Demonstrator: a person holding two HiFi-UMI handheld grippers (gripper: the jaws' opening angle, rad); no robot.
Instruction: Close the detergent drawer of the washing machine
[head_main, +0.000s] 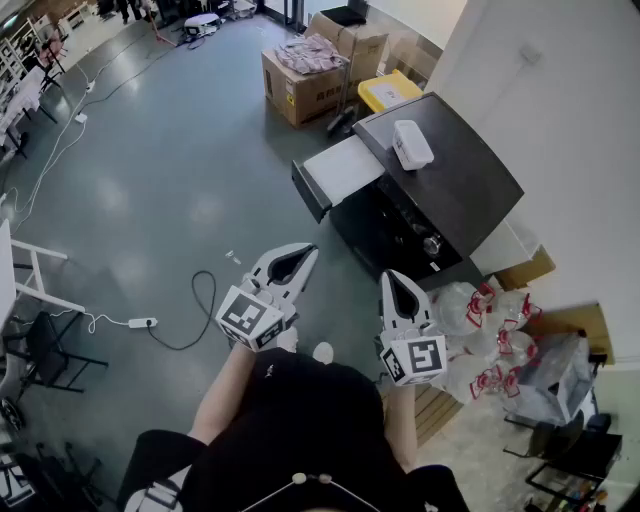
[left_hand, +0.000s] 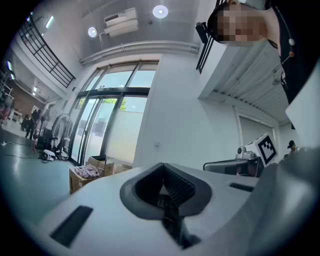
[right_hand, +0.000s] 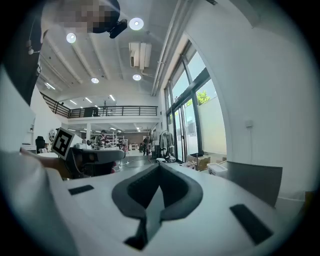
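Note:
The dark-topped washing machine (head_main: 455, 175) stands at the upper right of the head view, with a white box (head_main: 412, 144) on its lid. A light grey flat part with a dark front edge (head_main: 338, 172), apparently the pulled-out detergent drawer, juts from the machine's front toward the left. My left gripper (head_main: 302, 256) and right gripper (head_main: 391, 279) hover side by side in front of the machine, a short way from it, both shut with nothing between their jaws. In the right gripper view the machine's top (right_hand: 252, 177) and the white box (right_hand: 218, 169) lie just right of the shut jaws.
Cardboard boxes (head_main: 300, 75) and a yellow bin (head_main: 388, 92) stand behind the machine. A power strip with a black cable (head_main: 142, 322) lies on the floor at the left. Plastic bags (head_main: 495, 330) are piled at the right, beside a wooden pallet (head_main: 432, 405).

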